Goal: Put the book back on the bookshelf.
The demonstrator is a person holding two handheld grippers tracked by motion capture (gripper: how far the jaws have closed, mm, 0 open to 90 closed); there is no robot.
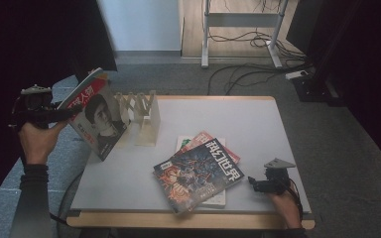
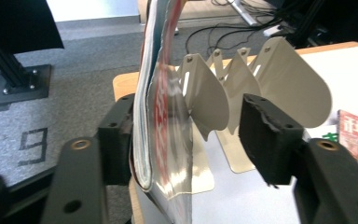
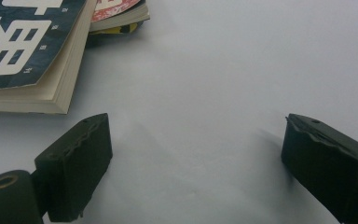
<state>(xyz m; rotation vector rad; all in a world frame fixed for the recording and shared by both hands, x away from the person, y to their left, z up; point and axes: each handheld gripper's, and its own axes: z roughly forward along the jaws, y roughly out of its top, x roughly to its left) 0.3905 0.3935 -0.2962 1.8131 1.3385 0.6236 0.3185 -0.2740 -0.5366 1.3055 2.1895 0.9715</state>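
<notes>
**Magazine delivered to the rack at the table's far-left corner**

Magazine [image 1: 95, 115] with the red masthead and portrait cover stands on its lower edge at the left edge of the table [image 1: 218, 119], leaning against the cream-coloured folding book rack [image 1: 140, 111] that occupies the far-left corner. The tilt puts its weight onto the rack's dividers, so it appears able to stay upright without support. The left gripper [image 1: 62, 115], held level in the person's left hand [image 1: 38, 141], straddles the magazine's upper part. In the left gripper view the magazine [image 2: 161, 112] lies against one pad, while the other pad stands well clear of the cover — the jaws are released, not clamping, which I read as the letting-go step after placement. The rack's rounded dividers [image 2: 279, 84] show just beyond the glossy cover.

Near the table's front edge lies a loose stack of further titles: a dark illustrated magazine [image 1: 198, 173] on top, a red one [image 1: 206, 141] and a pale one beneath, presumably awaiting the same treatment. The right gripper [image 1: 258, 183] rests low on the table at the front-right corner, just beside that stack — its jaws spread wide over bare tabletop, holding nothing, the stack's page edges [image 3: 60, 74] close by.
</notes>
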